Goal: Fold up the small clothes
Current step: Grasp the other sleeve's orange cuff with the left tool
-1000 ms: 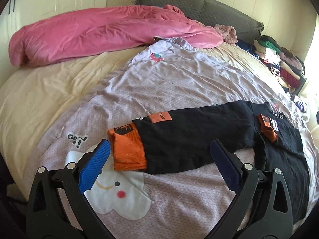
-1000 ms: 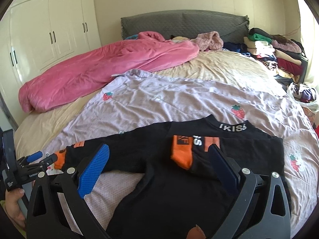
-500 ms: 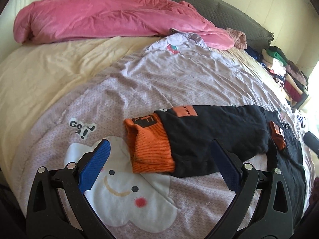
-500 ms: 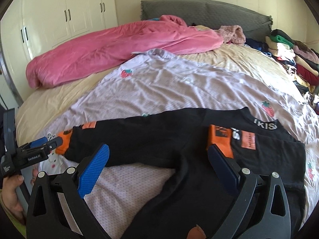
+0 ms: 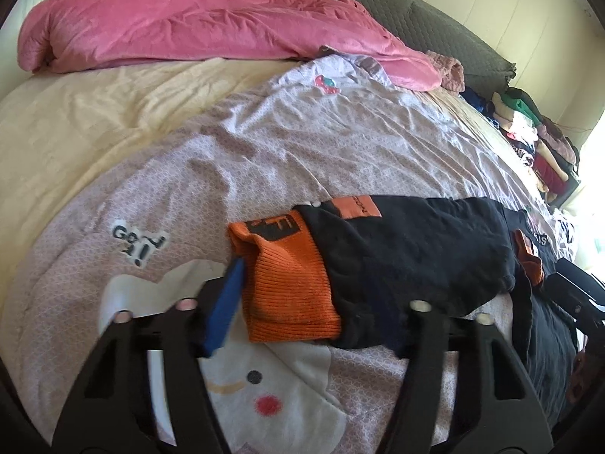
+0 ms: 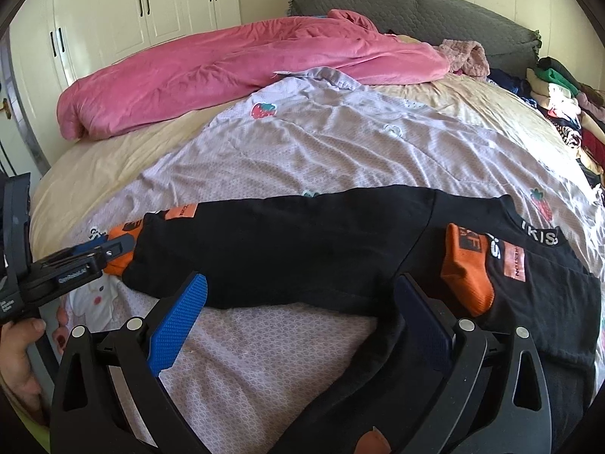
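A small black sweater (image 6: 302, 238) with orange cuffs lies flat on the lilac quilt (image 6: 340, 143). One sleeve stretches left and ends in an orange cuff (image 5: 291, 287). The other cuff (image 6: 467, 265) is folded onto the chest near the collar. My left gripper (image 5: 302, 295) sits low over the stretched sleeve's end, its jaws closing with the cuff between them. Its blue pad (image 5: 227, 302) is at the cuff's left edge; the other pad is lost against the black cloth. My right gripper (image 6: 302, 280) is open over the sleeve's near edge, close to the armpit.
A pink duvet (image 6: 234, 68) lies across the far side of the bed before a grey headboard (image 6: 416, 7). Stacked clothes (image 6: 567, 106) line the right edge. White wardrobes (image 6: 132, 11) stand at the back left. A hand (image 6: 19, 359) holds the left gripper.
The left gripper's jaws have narrowed from wide open to either side of the orange cuff. Both grippers have sunk closer to the sweater, and the right one has shifted along the sleeve.
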`<state>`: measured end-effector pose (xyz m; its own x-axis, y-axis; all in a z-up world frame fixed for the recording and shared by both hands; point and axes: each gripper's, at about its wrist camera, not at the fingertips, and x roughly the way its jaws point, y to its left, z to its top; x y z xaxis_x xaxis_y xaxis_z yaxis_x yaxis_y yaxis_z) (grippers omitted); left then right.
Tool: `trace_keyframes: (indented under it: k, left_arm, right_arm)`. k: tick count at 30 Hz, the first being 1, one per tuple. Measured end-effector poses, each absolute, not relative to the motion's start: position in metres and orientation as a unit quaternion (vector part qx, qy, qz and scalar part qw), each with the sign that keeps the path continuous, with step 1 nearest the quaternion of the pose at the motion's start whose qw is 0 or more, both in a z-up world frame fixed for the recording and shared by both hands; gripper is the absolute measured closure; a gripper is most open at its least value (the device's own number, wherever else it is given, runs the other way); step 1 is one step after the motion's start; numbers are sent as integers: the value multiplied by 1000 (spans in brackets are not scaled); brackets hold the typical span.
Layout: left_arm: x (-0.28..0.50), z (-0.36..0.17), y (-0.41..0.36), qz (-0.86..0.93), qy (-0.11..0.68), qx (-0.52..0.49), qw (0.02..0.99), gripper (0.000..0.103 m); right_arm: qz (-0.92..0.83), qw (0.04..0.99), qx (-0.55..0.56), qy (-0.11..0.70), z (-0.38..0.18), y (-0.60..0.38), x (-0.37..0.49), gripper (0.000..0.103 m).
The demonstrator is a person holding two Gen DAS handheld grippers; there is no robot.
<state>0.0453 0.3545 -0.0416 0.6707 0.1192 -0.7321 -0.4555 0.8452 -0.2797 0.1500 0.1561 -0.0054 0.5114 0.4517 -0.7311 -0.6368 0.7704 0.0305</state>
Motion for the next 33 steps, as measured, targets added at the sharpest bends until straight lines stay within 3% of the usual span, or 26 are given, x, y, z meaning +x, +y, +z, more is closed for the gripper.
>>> trace_keyframes:
  k: [7, 19, 33]
  left_arm:
    - [46, -38, 354, 163, 355, -221, 894, 102]
    - [49, -12, 343, 80, 321, -252, 910, 103]
    - [51, -2, 346, 17, 292, -316, 902, 103]
  right_arm:
    - [316, 859, -116, 386, -13, 153, 152, 4]
    - [319, 853, -141, 389, -34, 152, 150, 4]
    - [438, 803, -256, 312, -45, 223, 81, 4]
